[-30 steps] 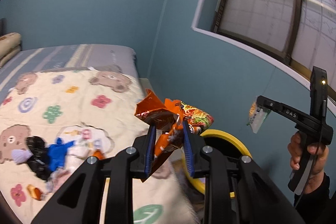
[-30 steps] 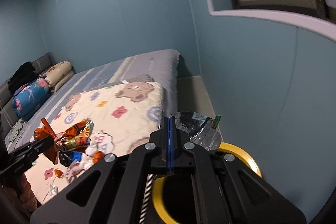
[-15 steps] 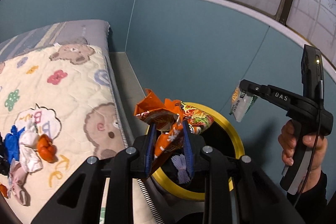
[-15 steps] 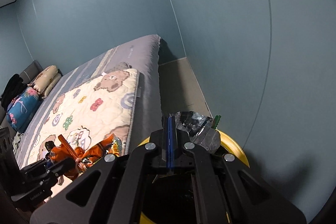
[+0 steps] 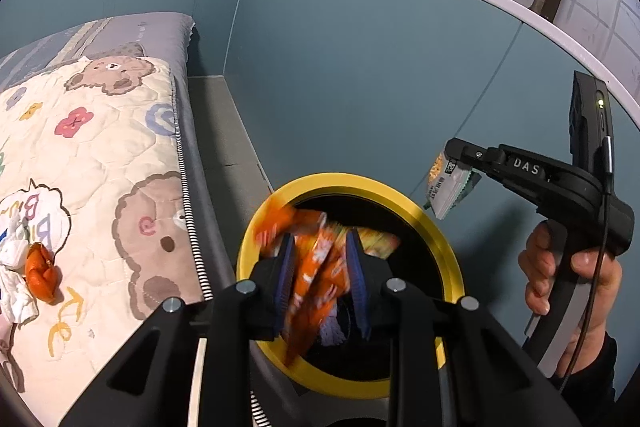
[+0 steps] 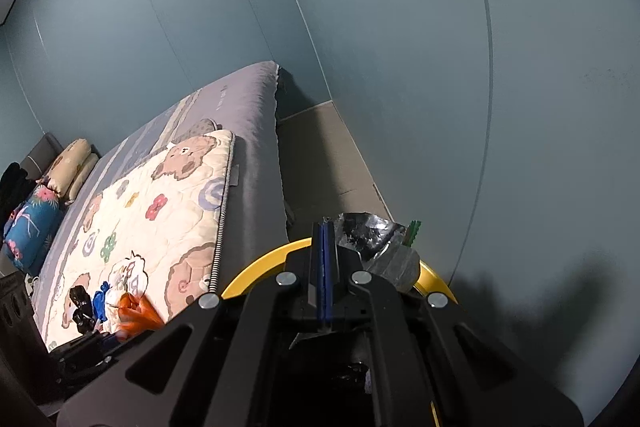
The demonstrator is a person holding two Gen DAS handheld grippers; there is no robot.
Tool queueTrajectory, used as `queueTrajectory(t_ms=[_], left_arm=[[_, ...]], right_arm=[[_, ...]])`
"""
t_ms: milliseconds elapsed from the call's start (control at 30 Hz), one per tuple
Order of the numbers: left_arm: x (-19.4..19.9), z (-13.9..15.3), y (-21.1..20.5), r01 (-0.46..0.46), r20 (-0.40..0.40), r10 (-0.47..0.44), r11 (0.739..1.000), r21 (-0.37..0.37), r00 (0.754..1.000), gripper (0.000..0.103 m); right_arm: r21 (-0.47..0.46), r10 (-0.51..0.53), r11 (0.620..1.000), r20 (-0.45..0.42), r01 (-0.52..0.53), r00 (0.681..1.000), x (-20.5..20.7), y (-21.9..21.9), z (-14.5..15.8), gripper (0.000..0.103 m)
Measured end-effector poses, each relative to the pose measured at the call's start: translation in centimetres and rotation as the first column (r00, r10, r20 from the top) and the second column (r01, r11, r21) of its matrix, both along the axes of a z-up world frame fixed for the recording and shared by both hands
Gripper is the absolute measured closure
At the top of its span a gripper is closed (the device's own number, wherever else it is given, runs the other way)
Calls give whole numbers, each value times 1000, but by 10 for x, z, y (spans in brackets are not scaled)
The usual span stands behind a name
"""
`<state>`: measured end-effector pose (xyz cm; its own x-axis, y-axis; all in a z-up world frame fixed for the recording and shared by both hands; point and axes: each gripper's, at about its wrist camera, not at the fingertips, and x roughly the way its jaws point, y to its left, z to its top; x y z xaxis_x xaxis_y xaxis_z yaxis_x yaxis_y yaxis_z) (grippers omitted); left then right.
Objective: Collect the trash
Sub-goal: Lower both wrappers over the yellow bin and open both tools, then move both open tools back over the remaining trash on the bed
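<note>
Over the yellow-rimmed bin (image 5: 448, 259) beside the bed (image 5: 100, 163), the left gripper (image 5: 320, 279) has its jaws opening, the blurred orange snack wrapper (image 5: 316, 267) between them, above the bin's mouth. The right gripper (image 6: 324, 267) pinches a silvery wrapper (image 6: 376, 239) tight, over the bin's rim

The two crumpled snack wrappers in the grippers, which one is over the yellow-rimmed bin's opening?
The orange snack wrapper between the left gripper's opening jaws; the silver foil wrapper hangs outside the bin's yellow rim.
</note>
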<state>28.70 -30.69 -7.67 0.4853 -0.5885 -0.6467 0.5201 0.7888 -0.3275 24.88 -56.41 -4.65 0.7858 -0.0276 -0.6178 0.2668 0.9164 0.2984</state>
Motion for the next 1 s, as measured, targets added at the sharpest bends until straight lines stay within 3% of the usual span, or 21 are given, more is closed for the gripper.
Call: queueTrajectory(t_ms=[67, 333, 367, 400, 467, 633, 833, 1000], left_arm=[[-1, 1, -1, -2, -6, 2, 1000, -11, 1000, 63], [-12, 13, 18, -20, 19, 21, 999, -32, 1000, 48], [-14, 16, 24, -32, 24, 33, 999, -35, 999, 45], [-14, 18, 28, -39, 29, 40, 999, -37, 999, 45], [-16, 22, 38, -51, 39, 52, 998, -39, 998, 45], [-21, 31, 68, -99, 53, 101, 994, -47, 993, 45], [-28, 40, 110, -174, 83, 177, 984, -47, 981, 32], [-34, 44, 155, -269, 108, 271, 963, -32, 957, 22]], right_arm=[[-12, -4, 1000, -8, 3, 1000, 1, 0, 0, 102], [-20, -30, 999, -45, 29, 999, -2, 1, -1, 100], [-18, -34, 999, -52, 33, 998, -3, 2, -2, 93], [-13, -38, 999, -58, 37, 998, -3, 2, -4, 78], [-5, -44, 999, -64, 44, 997, -5, 3, -7, 67], [-7, -49, 999, -83, 49, 995, -9, 13, -11, 67], [-28, -1, 1000, -91, -2, 996, -11, 44, -6, 66], [-81, 95, 992, -45, -99, 994, -11, 88, 9, 43]])
